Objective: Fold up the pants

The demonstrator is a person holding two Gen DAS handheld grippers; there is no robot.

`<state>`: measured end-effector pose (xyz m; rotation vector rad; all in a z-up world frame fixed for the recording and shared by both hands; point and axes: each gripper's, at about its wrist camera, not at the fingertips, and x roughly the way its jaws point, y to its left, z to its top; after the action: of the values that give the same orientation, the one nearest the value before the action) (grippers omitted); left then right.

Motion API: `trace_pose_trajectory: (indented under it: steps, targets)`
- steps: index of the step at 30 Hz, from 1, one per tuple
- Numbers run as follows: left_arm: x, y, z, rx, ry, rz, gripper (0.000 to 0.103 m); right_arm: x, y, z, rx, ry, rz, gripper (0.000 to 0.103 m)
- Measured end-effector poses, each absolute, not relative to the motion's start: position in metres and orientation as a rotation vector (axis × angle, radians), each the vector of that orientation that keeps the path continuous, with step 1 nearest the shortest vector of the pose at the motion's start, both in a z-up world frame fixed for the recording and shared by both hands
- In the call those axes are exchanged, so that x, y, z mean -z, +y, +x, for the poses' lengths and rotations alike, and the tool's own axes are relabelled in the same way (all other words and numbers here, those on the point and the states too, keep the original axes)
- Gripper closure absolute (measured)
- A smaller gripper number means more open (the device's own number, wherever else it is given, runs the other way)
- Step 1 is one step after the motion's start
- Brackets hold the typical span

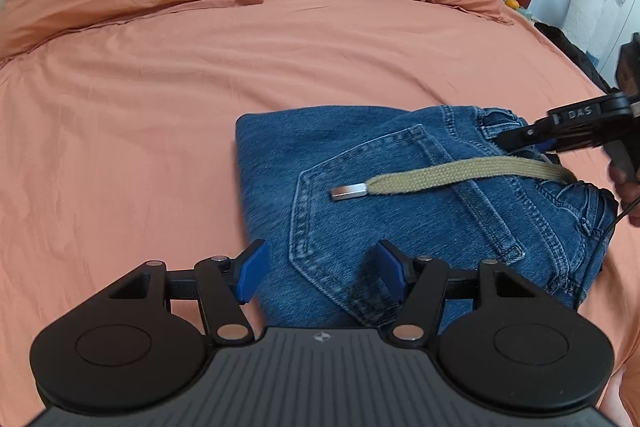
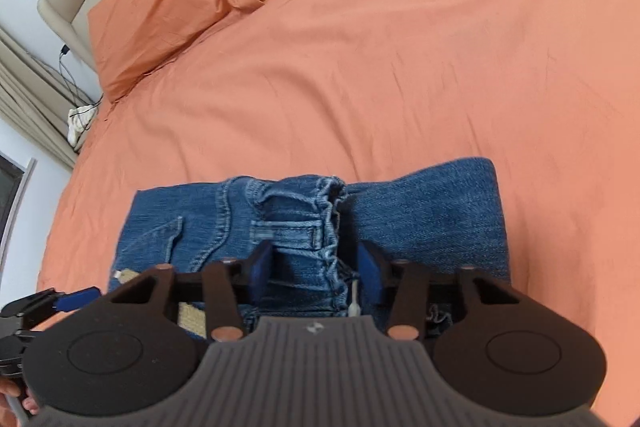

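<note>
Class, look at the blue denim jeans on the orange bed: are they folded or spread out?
Folded. The blue denim jeans form a compact stacked rectangle on the orange bedsheet, back pocket on top.

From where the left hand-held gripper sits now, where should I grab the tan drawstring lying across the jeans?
Probably on the flat woven band just behind the metal tip, coming straight down from above with the left hand-held gripper. The band lies loose and flat on the back pocket of the jeans, so fingers can straddle its narrow width; its other end is tucked under the waistband.
</note>
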<state>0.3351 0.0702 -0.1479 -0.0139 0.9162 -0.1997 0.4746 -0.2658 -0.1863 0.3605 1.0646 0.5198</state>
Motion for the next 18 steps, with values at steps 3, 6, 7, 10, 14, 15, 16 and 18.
trace_pose_trajectory:
  steps: [3, 6, 7, 10, 14, 15, 16, 18]
  targets:
    - [0.147, 0.074, 0.332, 0.189, 0.908, -0.03, 0.031, 0.153, -0.257, 0.464, -0.555, 1.011, 0.303, 0.09]
    - [0.142, 0.076, 0.328, 0.172, 0.897, -0.048, 0.032, 0.105, -0.247, 0.443, -0.61, 0.933, 0.247, 0.093]
    - [0.139, 0.075, 0.325, 0.178, 0.892, -0.055, 0.033, 0.09, -0.245, 0.436, -0.631, 0.922, 0.257, 0.093]
    - [0.128, 0.071, 0.316, 0.202, 0.868, -0.062, 0.035, 0.051, -0.25, 0.411, -0.676, 0.898, 0.316, 0.094]
    - [0.112, 0.064, 0.307, 0.258, 0.843, -0.07, 0.035, 0.043, -0.278, 0.391, -0.567, 0.912, 0.373, 0.094]
    - [0.109, 0.062, 0.306, 0.268, 0.839, -0.069, 0.035, 0.053, -0.288, 0.39, -0.528, 0.939, 0.396, 0.095]
    - [0.107, 0.06, 0.306, 0.275, 0.839, -0.067, 0.035, 0.066, -0.298, 0.391, -0.489, 0.968, 0.41, 0.095]
    - [0.104, 0.055, 0.309, 0.285, 0.847, -0.058, 0.036, 0.096, -0.313, 0.393, -0.422, 1.015, 0.44, 0.095]
